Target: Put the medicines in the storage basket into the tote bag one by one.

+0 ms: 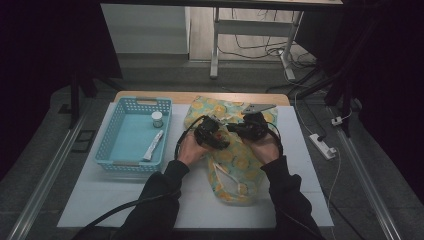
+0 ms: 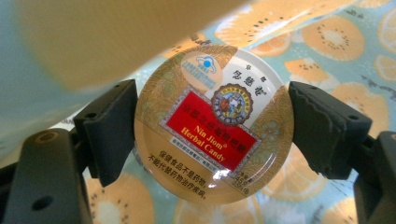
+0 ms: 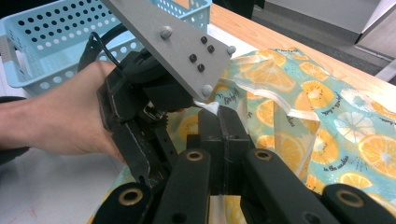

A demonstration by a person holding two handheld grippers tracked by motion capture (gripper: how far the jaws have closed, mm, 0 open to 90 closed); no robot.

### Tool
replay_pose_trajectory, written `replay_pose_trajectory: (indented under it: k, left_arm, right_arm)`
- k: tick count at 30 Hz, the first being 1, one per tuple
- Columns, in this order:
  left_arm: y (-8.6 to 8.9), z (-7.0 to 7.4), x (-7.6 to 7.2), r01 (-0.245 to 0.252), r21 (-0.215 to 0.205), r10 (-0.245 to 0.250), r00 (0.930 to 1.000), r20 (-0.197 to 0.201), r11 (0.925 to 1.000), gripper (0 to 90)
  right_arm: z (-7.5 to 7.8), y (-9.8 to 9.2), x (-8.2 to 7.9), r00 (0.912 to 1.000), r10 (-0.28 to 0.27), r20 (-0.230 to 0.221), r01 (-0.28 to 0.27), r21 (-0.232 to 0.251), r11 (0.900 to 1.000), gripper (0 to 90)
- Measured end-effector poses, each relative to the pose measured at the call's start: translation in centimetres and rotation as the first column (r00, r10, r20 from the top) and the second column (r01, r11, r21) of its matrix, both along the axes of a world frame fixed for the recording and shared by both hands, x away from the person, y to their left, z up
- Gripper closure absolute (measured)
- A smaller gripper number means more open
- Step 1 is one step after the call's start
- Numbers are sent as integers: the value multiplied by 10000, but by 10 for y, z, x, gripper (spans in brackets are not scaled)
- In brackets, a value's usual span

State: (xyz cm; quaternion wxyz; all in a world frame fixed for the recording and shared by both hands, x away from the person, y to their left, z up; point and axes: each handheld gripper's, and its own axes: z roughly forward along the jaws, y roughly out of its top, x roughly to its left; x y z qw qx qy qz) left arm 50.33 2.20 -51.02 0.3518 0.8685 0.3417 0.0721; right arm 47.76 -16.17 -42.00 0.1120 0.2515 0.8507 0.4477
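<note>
Left tool: round candy tin gripped between jaws, held over fruit-print bag. Right tool: jaws clenched on white edge of bag, just beside left tool. Bag spread on counter. Blue basket set left of bag; small jar and tube seen inside.

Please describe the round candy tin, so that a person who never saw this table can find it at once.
On the table lies a bag printed with orange slices. The left gripper holds the tin at its open mouth. It alone is round and gold, with a red label.
</note>
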Motion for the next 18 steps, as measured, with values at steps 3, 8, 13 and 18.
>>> replay_pose_trajectory:
  k: [3,8,13,18]
  left_arm:
    - [-2,-4,2,-80,2,79,10000,43,10000,199]
    - [-6,-9,4,-268,-10,268,9994,235,9996,196]
    - [-6,-7,3,-269,63,268,9996,132,9996,160]
    - [-3,0,-1,-207,135,206,9997,104,9997,103]
  right_arm:
    - [-1,1,0,10000,-52,-10,52,-71,10000,900]
    - [-3,1,1,10000,-82,-11,82,-167,9998,900]
    - [-4,0,1,9999,-131,-39,130,-171,9998,900]
    - [-2,0,0,10000,-62,51,63,-99,9999,900]
